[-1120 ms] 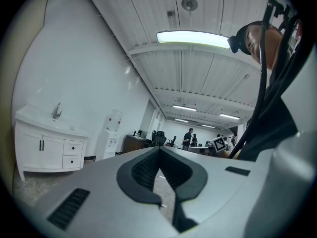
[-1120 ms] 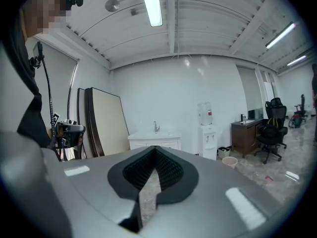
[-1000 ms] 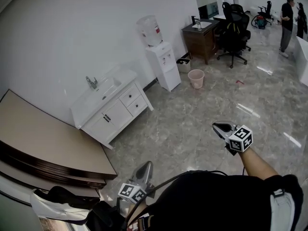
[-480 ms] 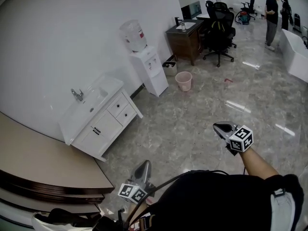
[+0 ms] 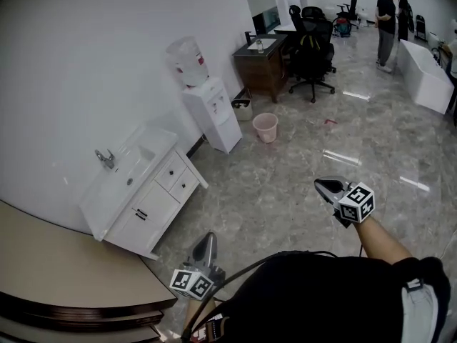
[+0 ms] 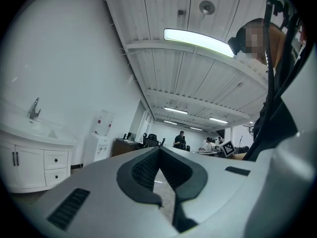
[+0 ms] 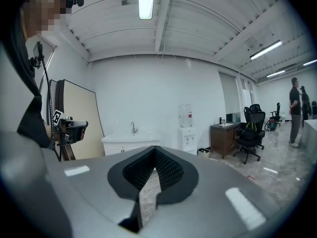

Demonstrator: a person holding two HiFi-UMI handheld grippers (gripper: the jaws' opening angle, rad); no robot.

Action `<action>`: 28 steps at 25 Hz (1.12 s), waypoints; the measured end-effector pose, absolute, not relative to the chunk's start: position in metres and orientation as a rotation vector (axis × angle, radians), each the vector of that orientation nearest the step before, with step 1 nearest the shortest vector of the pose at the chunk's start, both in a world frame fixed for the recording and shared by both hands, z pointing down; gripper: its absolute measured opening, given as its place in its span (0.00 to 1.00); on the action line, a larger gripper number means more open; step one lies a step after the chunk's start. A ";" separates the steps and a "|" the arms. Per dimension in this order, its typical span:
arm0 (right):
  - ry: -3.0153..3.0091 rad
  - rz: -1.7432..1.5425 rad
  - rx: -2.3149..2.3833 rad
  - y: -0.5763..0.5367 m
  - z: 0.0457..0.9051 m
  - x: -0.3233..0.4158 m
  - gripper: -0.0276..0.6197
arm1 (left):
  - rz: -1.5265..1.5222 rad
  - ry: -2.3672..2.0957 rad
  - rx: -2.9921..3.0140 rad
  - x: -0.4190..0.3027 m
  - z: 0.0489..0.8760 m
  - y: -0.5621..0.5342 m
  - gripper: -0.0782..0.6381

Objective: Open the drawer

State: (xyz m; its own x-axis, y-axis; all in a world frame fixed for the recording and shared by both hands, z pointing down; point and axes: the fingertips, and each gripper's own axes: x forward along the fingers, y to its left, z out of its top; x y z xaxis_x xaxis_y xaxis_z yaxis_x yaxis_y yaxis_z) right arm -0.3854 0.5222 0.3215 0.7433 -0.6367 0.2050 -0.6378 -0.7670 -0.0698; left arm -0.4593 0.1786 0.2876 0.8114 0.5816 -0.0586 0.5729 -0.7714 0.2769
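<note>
Looking down from the head view, the white sink cabinet (image 5: 153, 206) stands against the wall at about nine o'clock. Its two small drawers (image 5: 178, 179) stack at the end nearest the water cooler (image 5: 209, 113). Over the last second the cabinet has slid left and lower in this view. The water cooler and pink bucket (image 5: 265, 127) have drifted the same way, and the tan board (image 5: 64, 263) at seven o'clock has sunk toward the bottom corner. Both claws have kept their places in the view. I read that as the person moving and turning across the floor, not yet reaching for anything.

The left claw (image 5: 207, 240), at six o'clock, is closed tip to tip with nothing between its pads. Its own view shows only bare floor behind the tips, with the cabinet off at nine o'clock. The right claw (image 5: 325, 186), at about four o'clock, looks the same: tips together and nothing held. Its own view has the cabinet near twelve o'clock, far off.

For the task, nothing has begun. The drawers are shut, so far as the small picture lets me judge, and well apart from both claws, at ten o'clock from the left one. Either claw will have to open before it can take a drawer pull.
</note>
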 end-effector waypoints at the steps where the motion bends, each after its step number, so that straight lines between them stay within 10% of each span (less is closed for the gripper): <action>1: -1.067 0.342 2.928 0.512 0.320 -0.381 0.03 | 0.041 0.884 2.716 -0.453 0.286 0.167 0.11; 28: -1.327 0.362 2.821 0.388 0.338 -0.216 0.03 | 0.069 0.555 2.805 -0.339 0.304 0.051 0.11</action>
State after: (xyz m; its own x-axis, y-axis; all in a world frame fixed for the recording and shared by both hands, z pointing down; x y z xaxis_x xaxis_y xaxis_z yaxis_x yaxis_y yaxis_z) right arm -0.2163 0.3877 0.3380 0.6161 -0.7595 0.2086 -0.7603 -0.6427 -0.0946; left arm -0.3392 0.0509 0.3037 0.9250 0.3798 -0.0075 0.3664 -0.8868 0.2816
